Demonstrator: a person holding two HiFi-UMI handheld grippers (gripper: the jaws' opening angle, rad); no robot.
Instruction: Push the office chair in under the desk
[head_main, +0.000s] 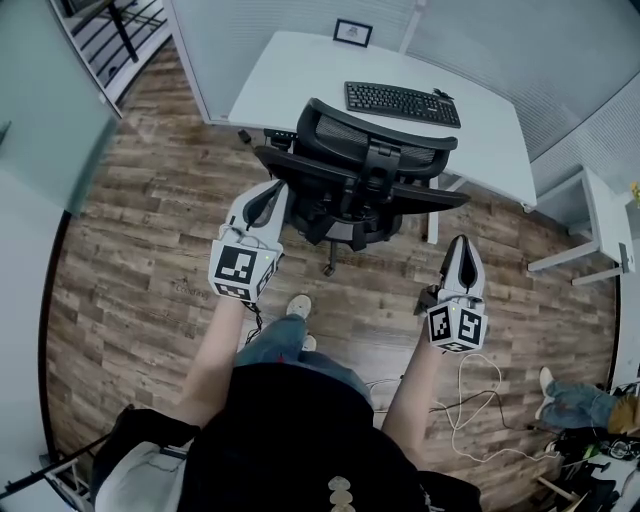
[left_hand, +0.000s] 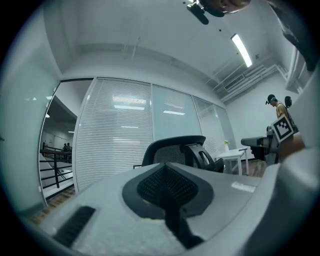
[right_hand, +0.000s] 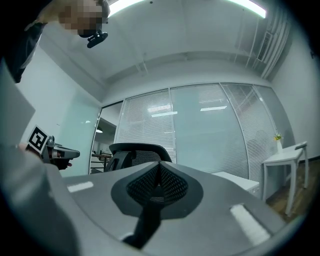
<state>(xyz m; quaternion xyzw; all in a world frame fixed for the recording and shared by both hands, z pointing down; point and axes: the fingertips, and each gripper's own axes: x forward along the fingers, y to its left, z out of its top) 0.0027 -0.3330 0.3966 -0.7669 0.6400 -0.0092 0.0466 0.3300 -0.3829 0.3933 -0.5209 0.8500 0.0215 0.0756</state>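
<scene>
Here, at the left of the head view, the left gripper (head_main: 268, 192) is held out over the wooden floor (head_main: 140, 230), with its marker cube nearest the person. Its jaws are seen pressed together in the left gripper view, and nothing is held between them. Its tip is placed just beside the left armrest of the office chair (head_main: 372, 160); whether the two touch cannot be told.

The office chair, black with a mesh back, is found in the middle of the view, directly ahead of the person. Its back is turned toward the person, so that the rear support bracket is shown. It is set against the front edge of the white desk (head_main: 300, 70), and the top of its backrest is seen overlapping that edge. Its seat and base are seen over the floor on the person's side of the desk. A black keyboard (head_main: 402, 103) is laid on the desk behind the chair, and a small framed picture (head_main: 352, 32) is stood at the far edge.

Further right, the right gripper (head_main: 462, 245) is held apart from the chair's right armrest. Its jaws are likewise shut with nothing between them. A small white side table (head_main: 600, 215) is placed at the far right.
</scene>
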